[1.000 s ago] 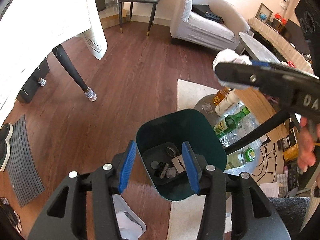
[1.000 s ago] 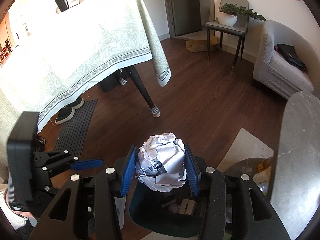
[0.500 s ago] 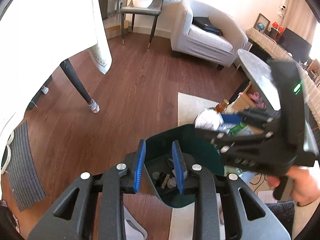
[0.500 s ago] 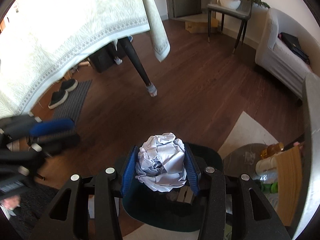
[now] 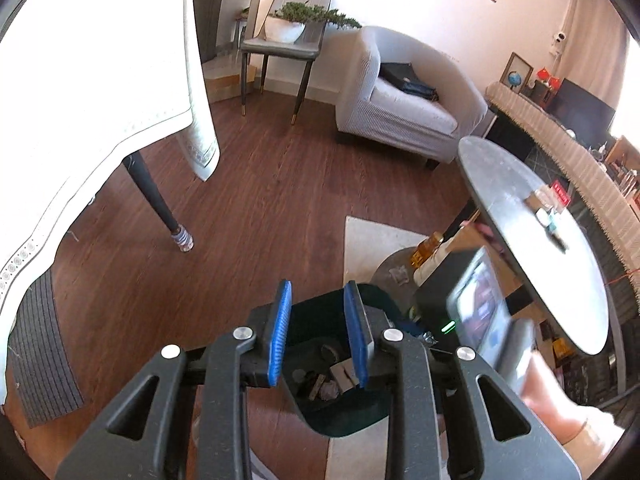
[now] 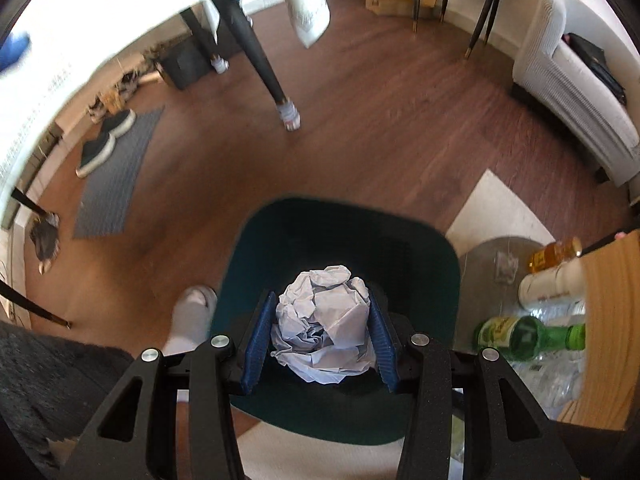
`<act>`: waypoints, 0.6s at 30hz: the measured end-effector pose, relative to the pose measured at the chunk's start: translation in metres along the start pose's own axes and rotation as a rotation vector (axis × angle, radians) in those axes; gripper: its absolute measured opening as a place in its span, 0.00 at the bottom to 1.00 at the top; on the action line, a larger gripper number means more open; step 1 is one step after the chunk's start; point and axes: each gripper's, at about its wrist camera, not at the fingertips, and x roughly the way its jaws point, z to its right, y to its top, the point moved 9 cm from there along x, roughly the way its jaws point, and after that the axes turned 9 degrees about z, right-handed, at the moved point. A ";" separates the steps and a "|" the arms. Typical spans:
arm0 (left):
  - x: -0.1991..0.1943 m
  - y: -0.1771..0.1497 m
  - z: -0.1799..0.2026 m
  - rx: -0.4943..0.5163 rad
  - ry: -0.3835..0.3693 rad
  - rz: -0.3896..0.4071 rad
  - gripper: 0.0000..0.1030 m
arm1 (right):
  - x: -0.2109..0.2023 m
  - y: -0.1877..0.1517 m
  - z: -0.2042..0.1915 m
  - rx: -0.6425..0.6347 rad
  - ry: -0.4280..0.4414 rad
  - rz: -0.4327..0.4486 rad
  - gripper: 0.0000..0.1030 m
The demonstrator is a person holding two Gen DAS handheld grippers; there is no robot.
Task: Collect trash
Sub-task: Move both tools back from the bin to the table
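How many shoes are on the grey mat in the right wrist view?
2: one shoe at the mat's far end, the other shoe touching it, nearer the camera. More may be hidden under the tablecloth.

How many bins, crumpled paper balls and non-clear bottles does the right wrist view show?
dark green bin: 1
crumpled paper ball: 1
bottles: 3 (amber bottle, white bottle, green glass bottle)
Total: 5
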 end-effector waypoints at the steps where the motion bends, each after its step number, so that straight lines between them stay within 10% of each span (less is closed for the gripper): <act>1: -0.001 0.003 0.003 -0.003 -0.007 0.008 0.28 | 0.004 -0.004 0.001 -0.001 -0.003 -0.014 0.45; 18: -0.004 0.030 0.038 -0.027 -0.087 0.094 0.28 | 0.022 -0.058 0.023 -0.018 -0.047 -0.114 0.56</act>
